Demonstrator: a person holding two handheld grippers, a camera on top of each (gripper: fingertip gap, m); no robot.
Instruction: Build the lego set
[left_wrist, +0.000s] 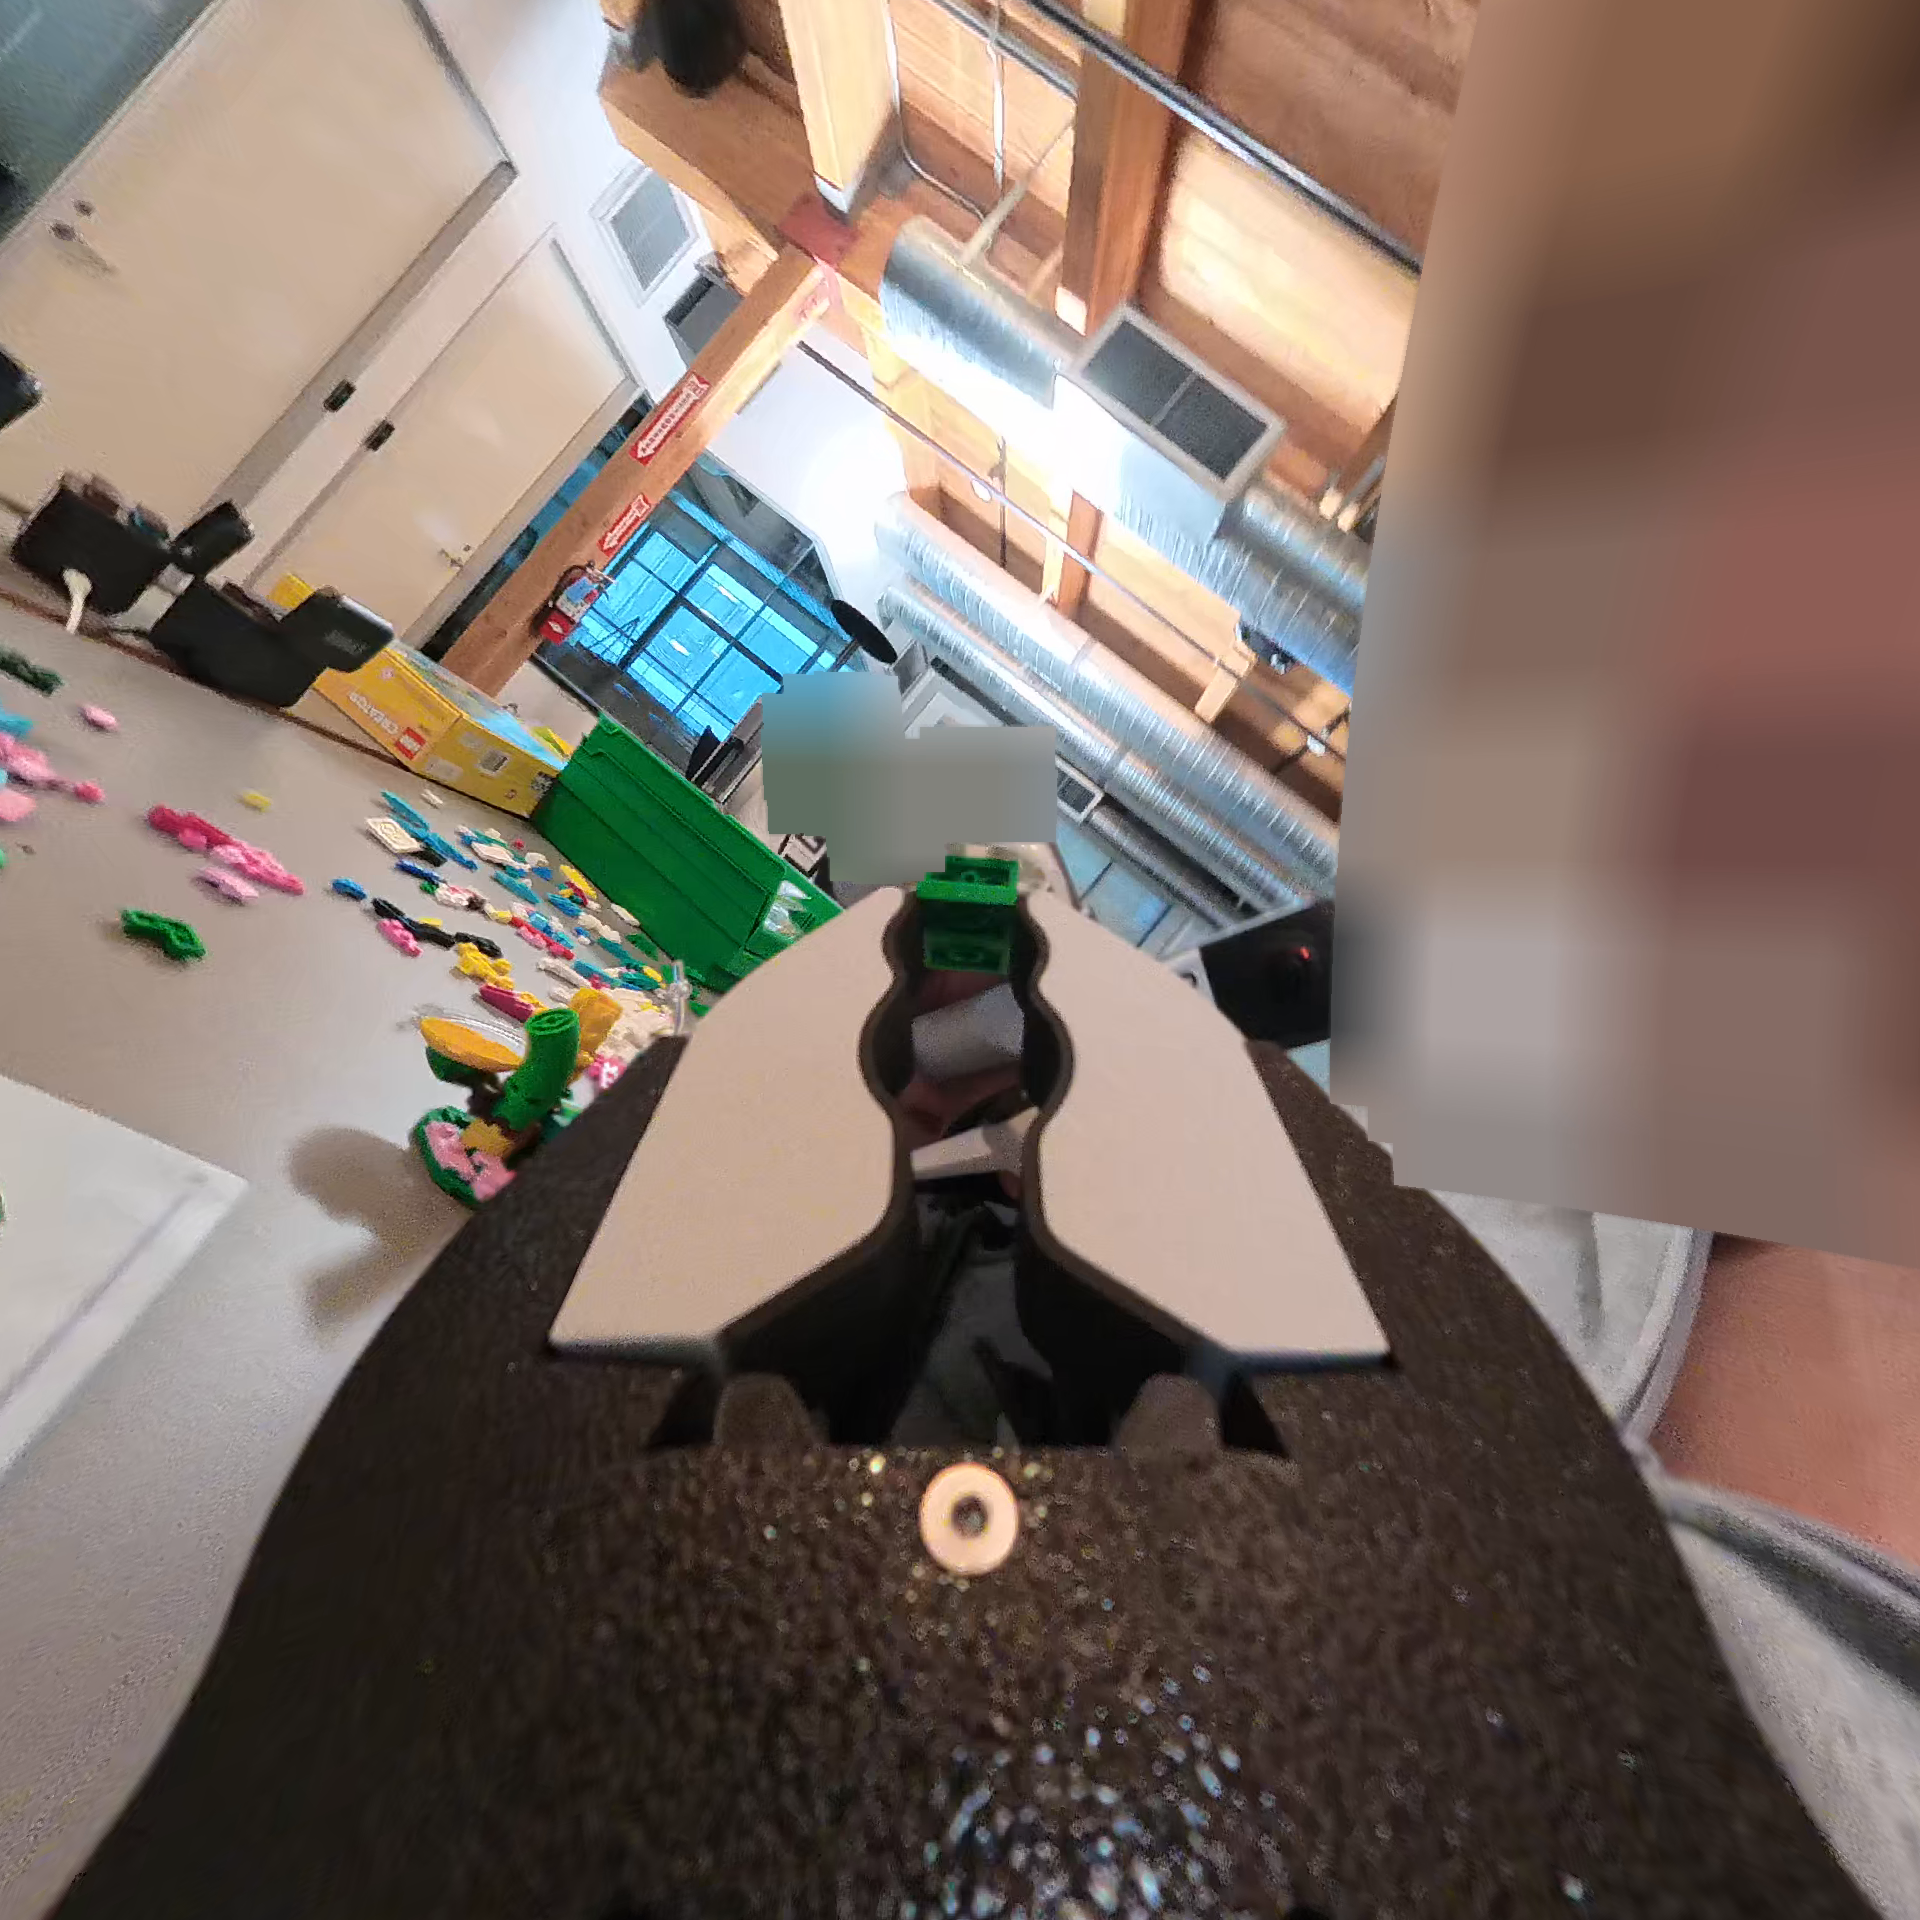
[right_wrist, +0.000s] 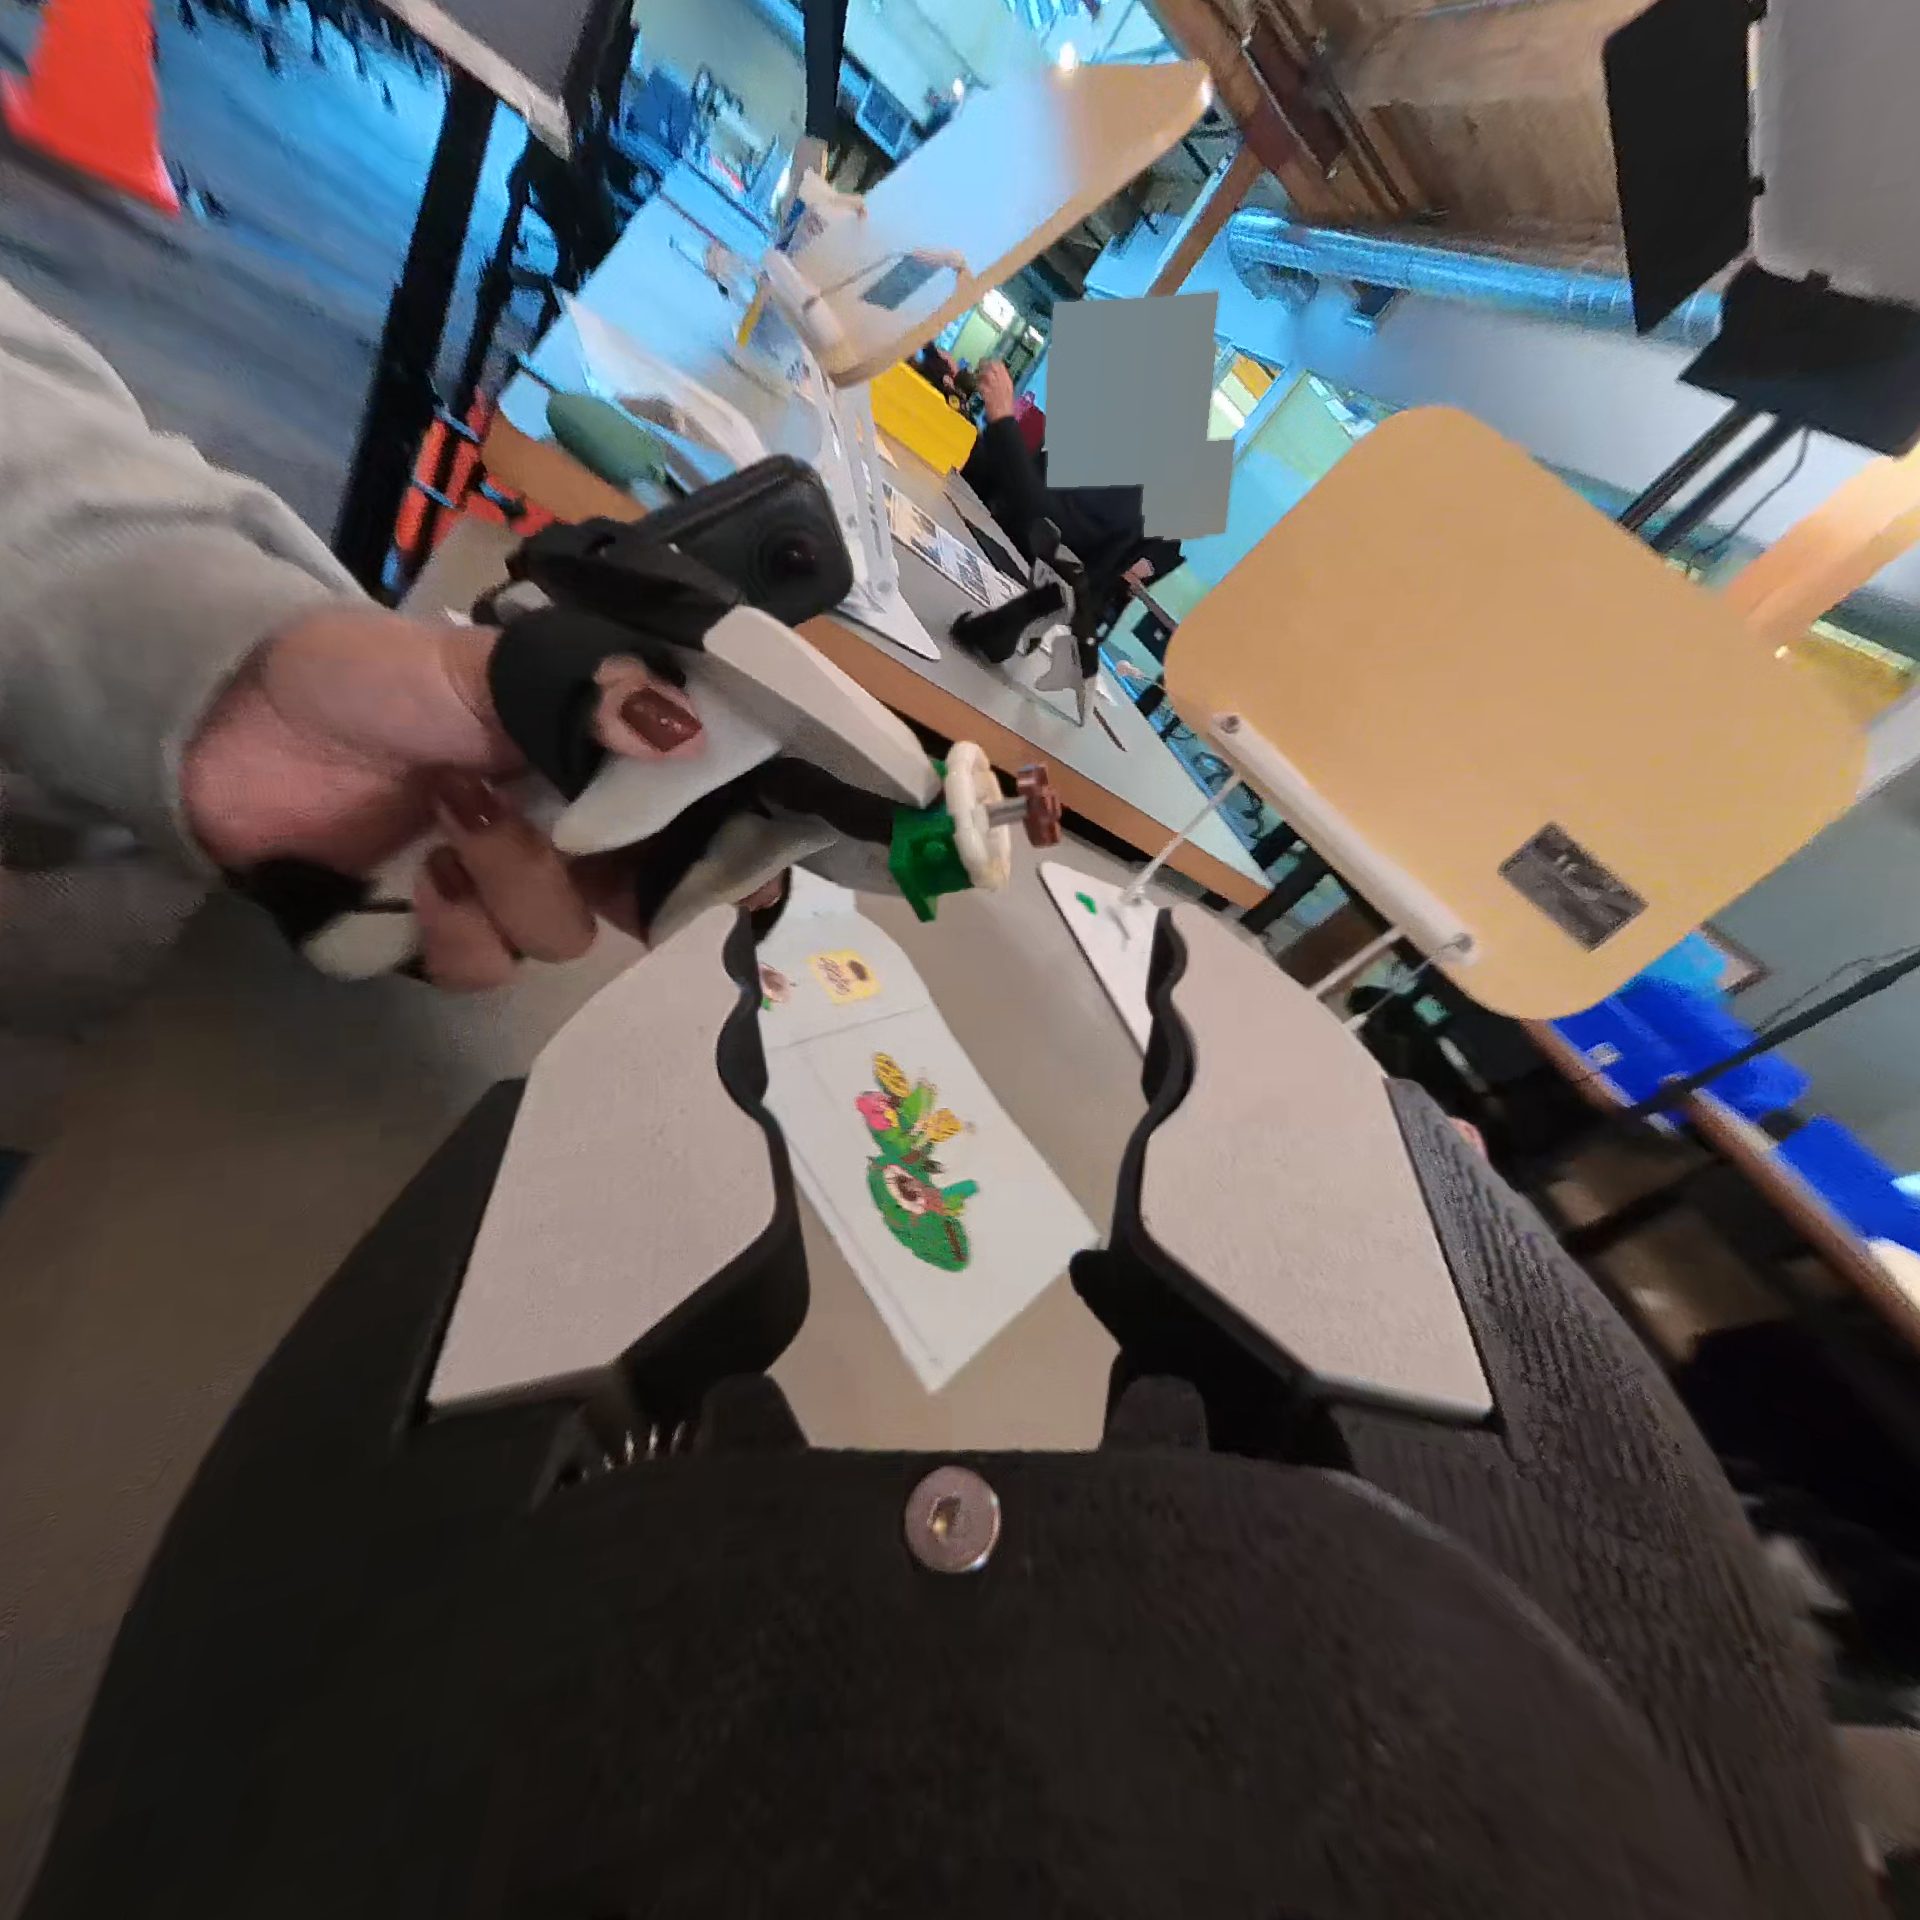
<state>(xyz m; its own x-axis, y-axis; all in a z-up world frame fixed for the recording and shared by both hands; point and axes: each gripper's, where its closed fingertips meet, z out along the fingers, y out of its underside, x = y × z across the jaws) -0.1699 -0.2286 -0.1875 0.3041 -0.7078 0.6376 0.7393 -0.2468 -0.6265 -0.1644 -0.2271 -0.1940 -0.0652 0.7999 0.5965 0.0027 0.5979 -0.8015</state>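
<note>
At the centre of the left wrist view, the left gripper (left_wrist: 966, 925) is clamped on a small green brick assembly (left_wrist: 968, 920) carrying a white wheel (right_wrist: 979, 821) and brown tip (right_wrist: 1042, 800). The right gripper (right_wrist: 951, 971) stands wide apart, bare, above an instruction sheet (right_wrist: 914, 1174) on the worktop (right_wrist: 1049, 1091).

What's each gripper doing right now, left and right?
Left gripper: closed on a green brick assembly with a white wheel.
Right gripper: open, holding nothing.

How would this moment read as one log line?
left hand-held gripper: shut on green brick assembly with white ring | right hand-held gripper: open, empty, above instruction sheet
</note>
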